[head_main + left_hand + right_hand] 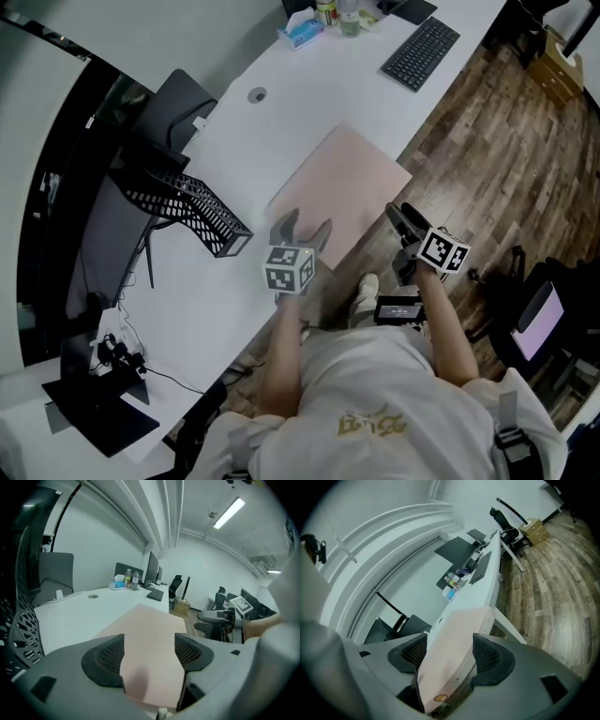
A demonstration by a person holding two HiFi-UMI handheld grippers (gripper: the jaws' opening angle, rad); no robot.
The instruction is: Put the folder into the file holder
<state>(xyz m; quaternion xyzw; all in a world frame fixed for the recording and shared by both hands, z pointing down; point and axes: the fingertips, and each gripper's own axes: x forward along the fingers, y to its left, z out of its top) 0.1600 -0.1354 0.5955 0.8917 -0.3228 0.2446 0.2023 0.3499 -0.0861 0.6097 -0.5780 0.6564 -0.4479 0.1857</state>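
A pale pink folder (342,183) lies flat on the white desk (281,103), its right corner reaching the desk's front edge. The black mesh file holder (192,204) lies to its left and fills the left edge of the left gripper view (23,620). My left gripper (302,228) hovers at the folder's near edge, open, with the folder (147,639) showing between its jaws untouched. My right gripper (405,216) is off the desk edge by the folder's right side, open; the folder (454,644) runs between its spread jaws and the pads do not press it.
A black keyboard (420,52), a tissue box (302,30) and bottles stand at the desk's far end. A dark chair back (178,103) rises behind the file holder. Wooden floor (487,159) lies to the right, with a cardboard box (555,70). Cables (117,356) trail at the left.
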